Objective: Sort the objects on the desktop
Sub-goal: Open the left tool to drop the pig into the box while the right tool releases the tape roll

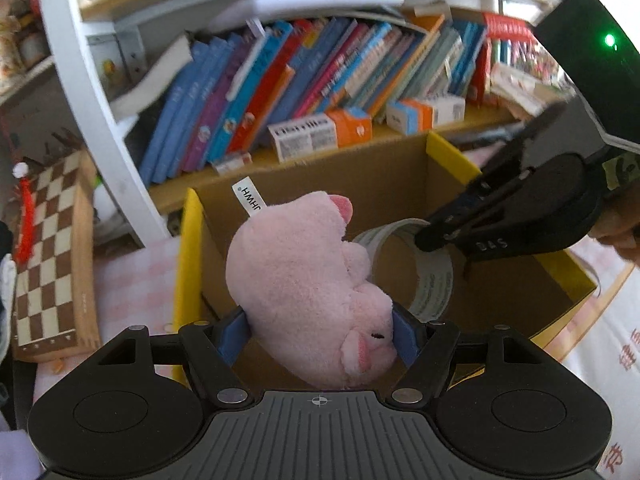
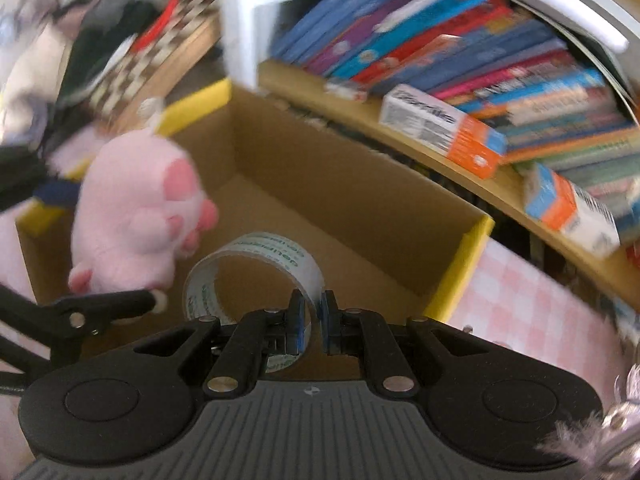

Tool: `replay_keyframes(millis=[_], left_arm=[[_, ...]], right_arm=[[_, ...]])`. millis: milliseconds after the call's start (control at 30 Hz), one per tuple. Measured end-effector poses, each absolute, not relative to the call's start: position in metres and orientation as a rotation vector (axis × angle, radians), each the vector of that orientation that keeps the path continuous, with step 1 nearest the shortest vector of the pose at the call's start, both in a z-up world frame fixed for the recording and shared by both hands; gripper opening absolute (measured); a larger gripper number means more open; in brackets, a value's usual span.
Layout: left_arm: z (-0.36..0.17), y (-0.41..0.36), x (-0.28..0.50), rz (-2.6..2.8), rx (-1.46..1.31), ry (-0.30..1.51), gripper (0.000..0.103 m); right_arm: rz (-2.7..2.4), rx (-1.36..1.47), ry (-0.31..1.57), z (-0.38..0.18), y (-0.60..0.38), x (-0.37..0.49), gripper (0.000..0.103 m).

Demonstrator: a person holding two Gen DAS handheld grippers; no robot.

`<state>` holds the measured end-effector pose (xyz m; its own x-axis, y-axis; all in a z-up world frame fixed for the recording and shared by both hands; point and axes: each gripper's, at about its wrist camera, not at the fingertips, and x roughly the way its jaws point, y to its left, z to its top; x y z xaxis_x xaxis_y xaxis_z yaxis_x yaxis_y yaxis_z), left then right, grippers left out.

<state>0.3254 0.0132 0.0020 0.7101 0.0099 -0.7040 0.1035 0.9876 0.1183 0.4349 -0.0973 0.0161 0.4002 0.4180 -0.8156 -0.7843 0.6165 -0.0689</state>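
Left gripper [image 1: 320,330]: pinching the pink plush toy [image 1: 308,288] between its blue pads [image 1: 234,334], one pad on each flank, jaws spread only as wide as the soft body allows.

Pink plush toy: hanging over the open cardboard box [image 1: 380,184], tilted, white sewn-in label [image 1: 247,196] sticking up at its far end; seen from the right wrist view as a pink bulk [image 2: 136,216] at the left side of the box, paw pads facing the camera (blurred there).

Right gripper [image 2: 313,320]: clamping the wall of the roll of clear tape [image 2: 256,280], one pad inside the ring and one outside, fingers nearly together; appearing in the left wrist view as a black tool [image 1: 436,236] coming in from the right, tip at the roll [image 1: 420,272].

Roll of clear tape: standing on edge inside the box, low over its brown floor; touching the floor or not, cannot tell.

Cardboard box: sitting open on the pink checked cloth [image 2: 532,304], yellow strips [image 2: 464,264] running along its top edges, just in front of the wooden shelf [image 2: 452,164].

Shelf: carrying a row of leaning books [image 1: 304,80] and small orange-and-white cartons [image 1: 316,134].

Left of the box: chessboard [image 1: 48,252] leaning, a red tassel [image 1: 25,220] hanging across it.
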Motion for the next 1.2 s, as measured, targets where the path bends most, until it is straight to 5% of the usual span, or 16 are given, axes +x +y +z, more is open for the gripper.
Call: replay_keyframes(millis=[600, 800, 867, 1200], left_arm=[[-0.012, 0.02, 0.347, -0.038, 0.145, 0.862, 0.077], [-0.009, 0.018, 0.345, -0.033, 0.15, 0.853, 0.079], [-0.004, 0.017, 0.342, -0.037, 0.151, 0.833, 0.089], [0.026, 0.01, 0.318, -0.028, 0.169, 0.718, 0.095]], right_arm=[[0.862, -0.55, 0.88, -0.004, -0.083, 0.448, 0.01], [0.864, -0.551, 0.832, 0.003, -0.084, 0.441, 0.042], [0.86, -0.544, 0.811, 0.008, -0.085, 0.438, 0.053], [0.828, -0.468, 0.749, 0.036, -0.101, 0.424, 0.08]])
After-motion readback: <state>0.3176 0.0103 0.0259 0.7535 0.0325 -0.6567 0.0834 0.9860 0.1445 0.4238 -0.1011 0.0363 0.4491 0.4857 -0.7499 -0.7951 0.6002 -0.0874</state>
